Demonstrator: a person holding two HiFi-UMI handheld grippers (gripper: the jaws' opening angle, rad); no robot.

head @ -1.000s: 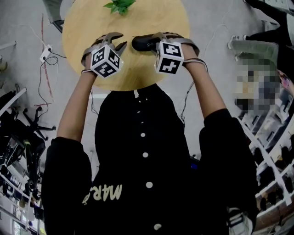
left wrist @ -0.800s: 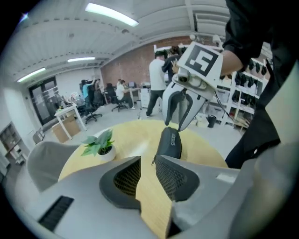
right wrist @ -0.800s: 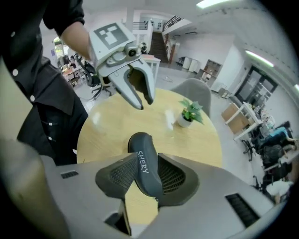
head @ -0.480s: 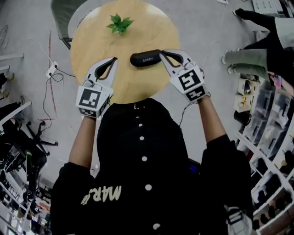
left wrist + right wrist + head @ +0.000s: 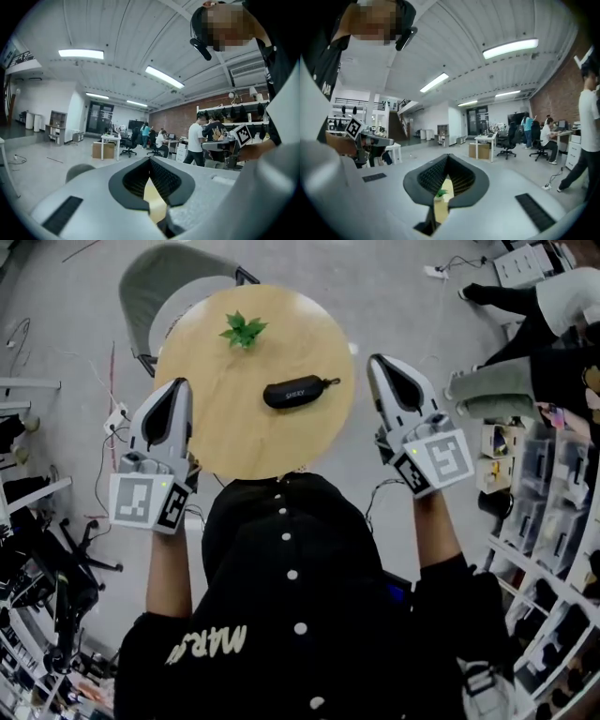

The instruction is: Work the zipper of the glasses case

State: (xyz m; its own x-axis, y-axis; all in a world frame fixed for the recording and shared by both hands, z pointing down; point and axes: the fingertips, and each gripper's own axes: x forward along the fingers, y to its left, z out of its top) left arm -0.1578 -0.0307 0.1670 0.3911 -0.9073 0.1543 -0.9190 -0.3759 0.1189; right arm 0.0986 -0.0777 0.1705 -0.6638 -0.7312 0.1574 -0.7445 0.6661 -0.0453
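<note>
The black glasses case (image 5: 298,390) lies alone on the round wooden table (image 5: 225,427), its zipper pull pointing right. Both grippers are held high and well apart from it. At the left of the head view my left gripper (image 5: 178,383) is shut with nothing in it. My right gripper (image 5: 378,361), at the right, has just been closing and is shut on nothing. In the left gripper view the left gripper (image 5: 150,159) points level across the room. The right gripper view shows the right gripper (image 5: 448,155) doing the same, with a sliver of table below the jaws.
A small green plant (image 5: 244,329) stands at the table's far side and a grey chair (image 5: 164,277) behind it. Cables (image 5: 108,409) lie on the floor at left. People (image 5: 525,324) and shelving (image 5: 553,549) are at right. Desks and seated people (image 5: 159,140) fill the room beyond.
Both grippers have come up off the case and spread out to the sides, turning level. Their jaws went from open beside the case to shut. The case stays on the table.
</note>
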